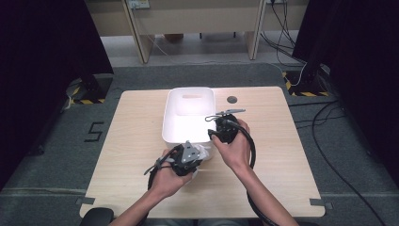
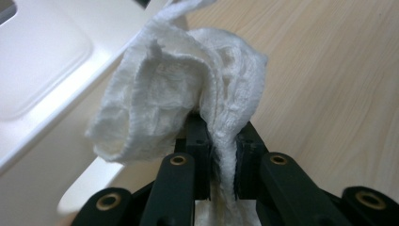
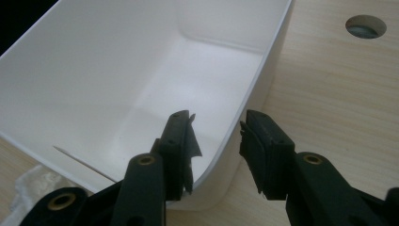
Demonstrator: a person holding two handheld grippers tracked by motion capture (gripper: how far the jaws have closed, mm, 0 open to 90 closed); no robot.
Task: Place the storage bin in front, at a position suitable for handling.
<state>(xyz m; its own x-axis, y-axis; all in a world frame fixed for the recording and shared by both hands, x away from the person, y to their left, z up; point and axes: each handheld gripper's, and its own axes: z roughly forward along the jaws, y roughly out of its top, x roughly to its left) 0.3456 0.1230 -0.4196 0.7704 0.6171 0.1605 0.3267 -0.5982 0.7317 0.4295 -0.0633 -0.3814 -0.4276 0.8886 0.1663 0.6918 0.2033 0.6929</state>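
Pale wooden desk (image 1: 127, 155): left hand-held gripper (image 2: 221, 155) clamps a soft, light cloth (image 2: 188, 99) at the white bin's (image 1: 171, 134) five o'clock corner; right hand-held gripper (image 3: 216, 136) stands apart astride the rim. Pinch a fold.

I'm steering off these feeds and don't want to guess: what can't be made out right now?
- Cloth: in the left gripper view its lower end runs off the bottom edge between the jaws; in the high view the left gripper and hand cover most of it.
- Bin: the near floor corner is hidden behind the right gripper in its own view.
- Table hole: what lies inside is too small and dim to tell.
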